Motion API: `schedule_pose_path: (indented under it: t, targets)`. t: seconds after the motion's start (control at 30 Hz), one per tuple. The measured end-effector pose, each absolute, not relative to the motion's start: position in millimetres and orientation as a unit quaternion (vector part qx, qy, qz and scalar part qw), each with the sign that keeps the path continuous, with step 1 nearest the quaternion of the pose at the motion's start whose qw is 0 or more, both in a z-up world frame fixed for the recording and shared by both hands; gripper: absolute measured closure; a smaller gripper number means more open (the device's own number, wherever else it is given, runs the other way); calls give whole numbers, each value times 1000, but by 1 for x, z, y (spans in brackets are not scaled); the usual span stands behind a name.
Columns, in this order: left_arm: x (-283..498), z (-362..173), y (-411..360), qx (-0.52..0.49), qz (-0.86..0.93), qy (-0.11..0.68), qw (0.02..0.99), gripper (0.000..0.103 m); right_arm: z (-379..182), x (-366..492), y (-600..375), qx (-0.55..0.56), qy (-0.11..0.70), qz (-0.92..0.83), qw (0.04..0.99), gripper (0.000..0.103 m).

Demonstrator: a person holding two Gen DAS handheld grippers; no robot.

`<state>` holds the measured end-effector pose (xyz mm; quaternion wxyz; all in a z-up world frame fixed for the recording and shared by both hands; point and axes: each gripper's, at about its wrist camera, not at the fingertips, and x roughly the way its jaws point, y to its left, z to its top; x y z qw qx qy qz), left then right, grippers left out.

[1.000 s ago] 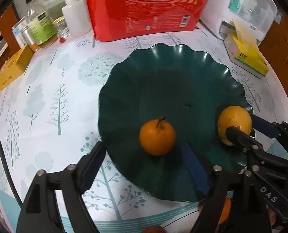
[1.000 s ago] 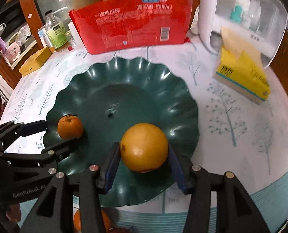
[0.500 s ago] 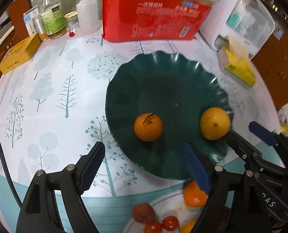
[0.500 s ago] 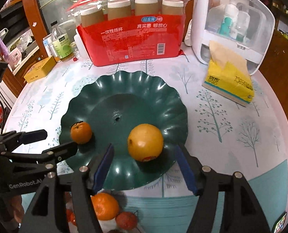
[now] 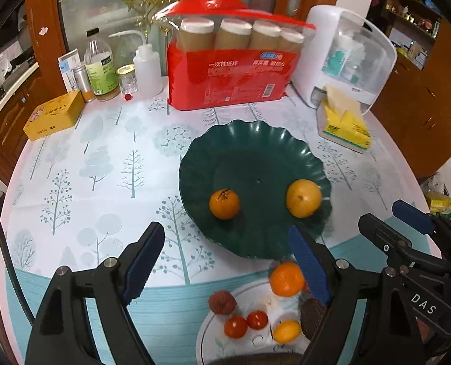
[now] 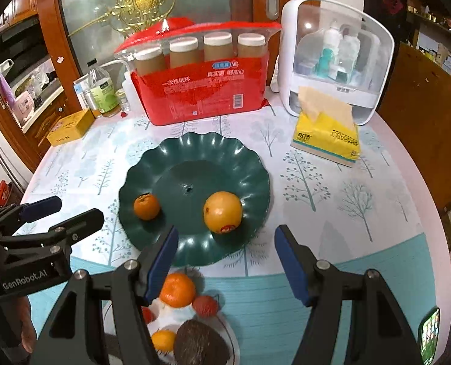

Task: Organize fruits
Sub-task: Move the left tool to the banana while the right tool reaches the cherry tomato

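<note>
We see a round worktop (image 5: 110,164) covered in a cloth printed with pale trees, backed by wooden cabinets and a glass door. Along its far edge, from left to right, stand a yellow tin (image 5: 53,118), bottles, a red pack of paper cups (image 5: 231,79), a white dispenser box (image 5: 347,57) and a yellow tissue pack (image 5: 345,127).

In the middle lies a dark green scalloped plate (image 5: 256,149). On it sit a small orange (image 5: 224,204) with a stem stub on the left and a larger yellow-orange fruit (image 5: 304,197) on the right, well apart from each other. Nearer us, a white plate (image 5: 213,337) holds a mandarin (image 5: 286,278), a reddish lychee-like fruit (image 5: 222,302), small red tomatoes, a little yellow fruit and a dark brown one.

Our left gripper (image 5: 228,261) has its fingers wide apart and empty; the small orange lies beyond them. Our right gripper (image 6: 225,261) also has its fingers spread and empty, having just been opening, and the large fruit sits just ahead of the gap, untouched.

Bare cloth stretches to the left of the green plate and to its right toward the worktop's rim.
</note>
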<state>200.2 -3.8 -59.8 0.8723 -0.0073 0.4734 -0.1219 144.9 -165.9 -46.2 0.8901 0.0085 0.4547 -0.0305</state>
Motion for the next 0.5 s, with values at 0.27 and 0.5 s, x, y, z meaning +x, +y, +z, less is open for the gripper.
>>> schedule_pose_path:
  t: [0.27, 0.5]
  targets:
    - [151, -28, -1, -9, -103, 447, 889, 20, -16, 108, -162, 17, 429, -8, 903, 37]
    - [101, -4, -12, -25, -83, 436, 896, 20, 8, 71, -167, 3, 420, 18, 907, 37]
